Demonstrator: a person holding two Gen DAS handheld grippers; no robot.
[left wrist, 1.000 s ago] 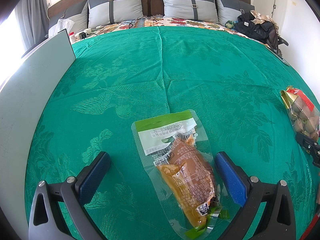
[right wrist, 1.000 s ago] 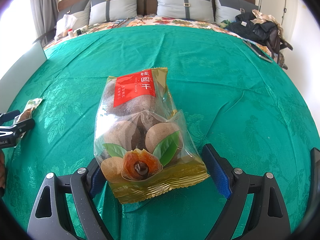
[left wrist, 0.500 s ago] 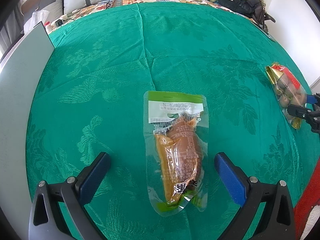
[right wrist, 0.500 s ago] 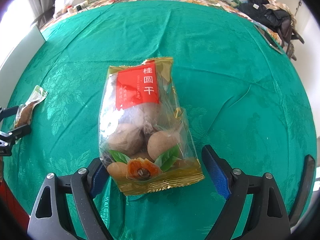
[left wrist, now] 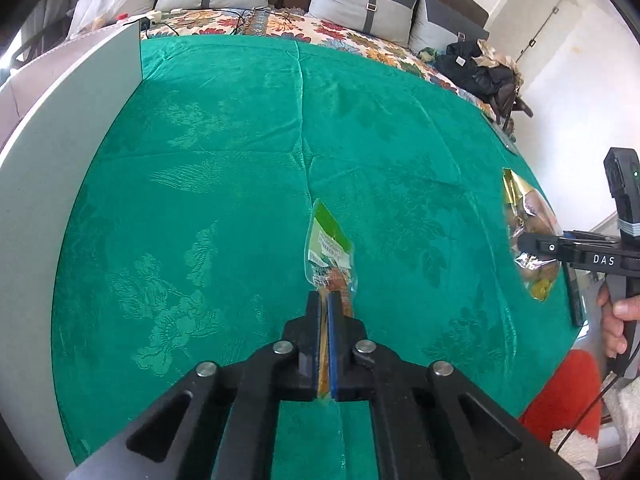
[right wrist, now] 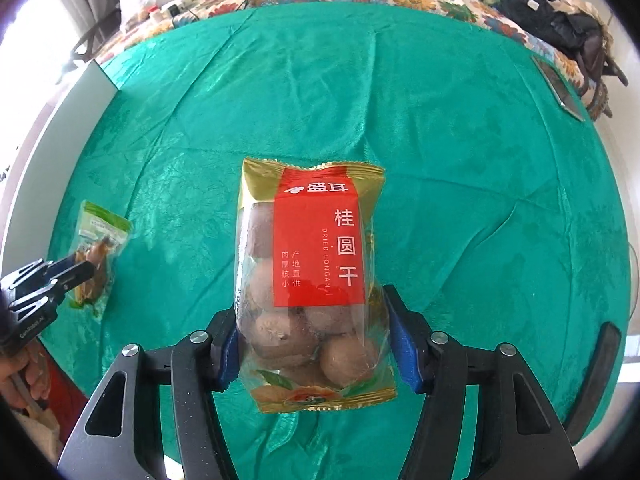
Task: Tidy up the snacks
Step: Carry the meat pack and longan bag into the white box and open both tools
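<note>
A wide bed [left wrist: 224,152] under a green damask cover fills both views, with grey pillows [left wrist: 360,8] at twelve o'clock and a pale flat board [left wrist: 60,152] along its edge at nine o'clock. The gold-and-clear dried longan bag with a red label [right wrist: 316,280] stands upright between the right gripper [right wrist: 314,344] fingers [right wrist: 402,344], which are closing against its sides and carry it above the cover. At eight o'clock in that view, the left gripper [left wrist: 327,312] is clenched on the lower end of the slim clear snack pouch with a green top [left wrist: 330,248], which is turned edge-on.
</note>
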